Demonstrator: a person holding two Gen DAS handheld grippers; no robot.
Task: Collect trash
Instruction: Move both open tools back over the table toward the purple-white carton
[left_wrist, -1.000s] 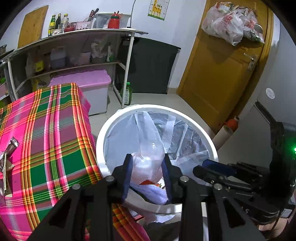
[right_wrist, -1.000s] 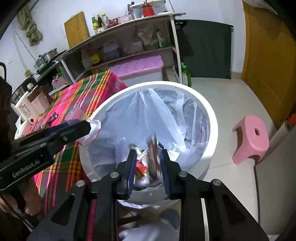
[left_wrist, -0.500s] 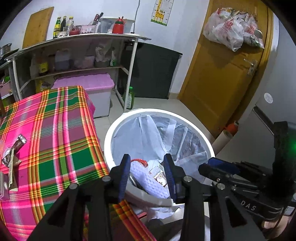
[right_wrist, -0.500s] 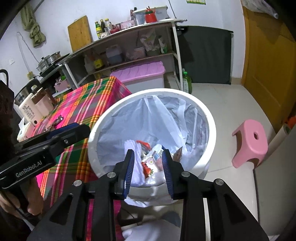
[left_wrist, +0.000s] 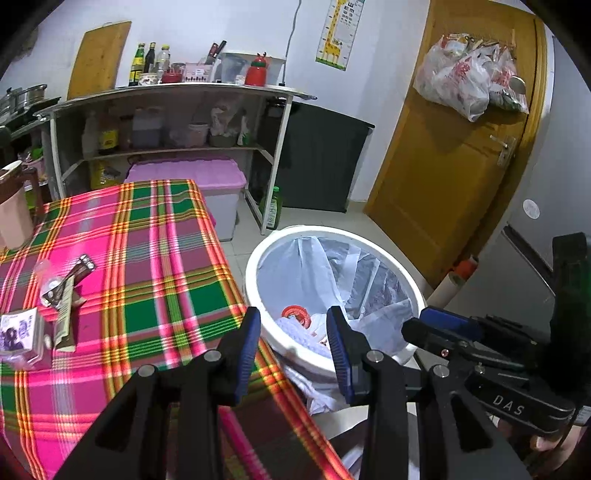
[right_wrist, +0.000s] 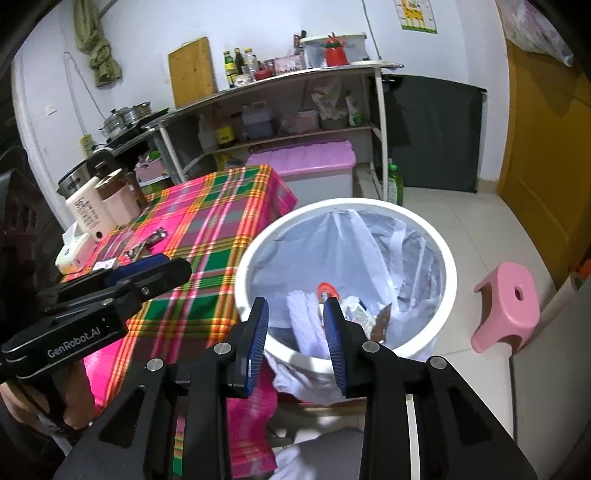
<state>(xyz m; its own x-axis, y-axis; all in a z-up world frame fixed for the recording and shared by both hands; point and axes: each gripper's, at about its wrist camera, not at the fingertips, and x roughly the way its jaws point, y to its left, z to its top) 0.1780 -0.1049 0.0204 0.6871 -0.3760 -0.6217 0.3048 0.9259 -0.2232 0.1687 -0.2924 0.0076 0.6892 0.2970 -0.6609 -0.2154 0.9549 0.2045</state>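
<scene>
I am holding my left gripper (left_wrist: 293, 325) and right gripper (right_wrist: 295, 314) over the near rim of the white bin (right_wrist: 448, 266), both with jaws parted and empty; the right's jaws have just been opening. Dropped trash (right_wrist: 325, 291) is lying inside the bin's liner. Wrappers (left_wrist: 66, 288) are sitting near the tabletop's (left_wrist: 155, 258) left edge.

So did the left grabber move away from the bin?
Yes. The left gripper has pulled back and up from the white bin; before, it sat over the bin's middle, now near its rim beside the table.
</scene>
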